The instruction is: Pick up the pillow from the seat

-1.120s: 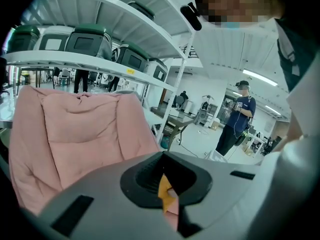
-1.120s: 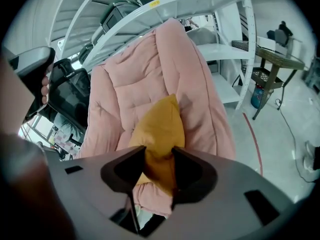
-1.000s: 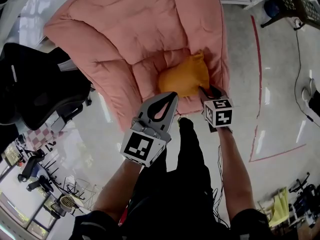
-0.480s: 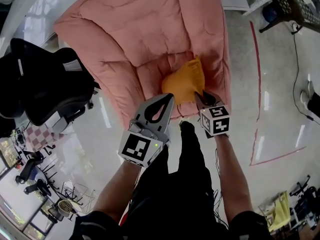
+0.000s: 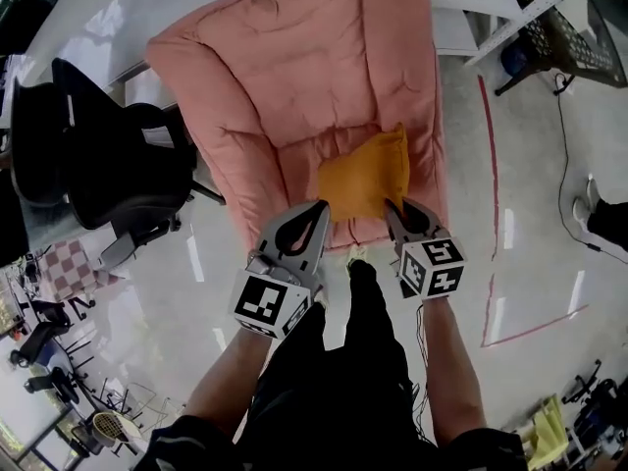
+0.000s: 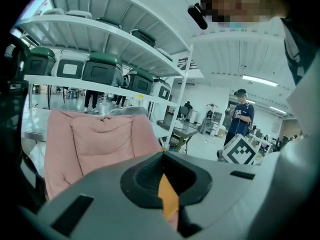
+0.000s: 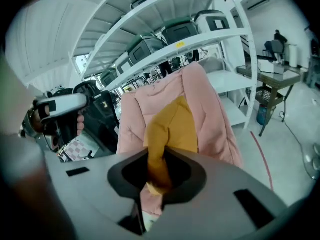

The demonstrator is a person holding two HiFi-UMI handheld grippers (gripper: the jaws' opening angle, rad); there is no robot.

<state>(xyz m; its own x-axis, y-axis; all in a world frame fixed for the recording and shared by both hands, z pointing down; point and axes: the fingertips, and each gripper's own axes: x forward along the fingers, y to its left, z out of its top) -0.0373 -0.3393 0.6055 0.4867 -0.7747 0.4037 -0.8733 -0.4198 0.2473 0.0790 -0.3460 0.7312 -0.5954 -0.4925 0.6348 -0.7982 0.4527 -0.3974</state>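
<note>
The orange pillow (image 5: 363, 177) sat at the front of the pink padded seat (image 5: 285, 77). The left gripper (image 5: 319, 212) and right gripper (image 5: 395, 209) each pinched a near corner, the right's jaws having just been closing. Glossy pale floor (image 5: 535, 224) with a red line (image 5: 493, 165) surrounded the seat, and white shelving (image 7: 200, 39) stood behind.

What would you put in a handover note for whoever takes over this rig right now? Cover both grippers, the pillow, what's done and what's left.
Left gripper: shut on the pillow's near left corner; only a sliver shows between its jaws.
Right gripper: jaws have just been closing and are now shut on the near right corner.
Pillow: over the pink seat, held by both grippers; I can't tell whether it is clear of the seat.
Done: the grasp.
Left: lift it away.
</note>
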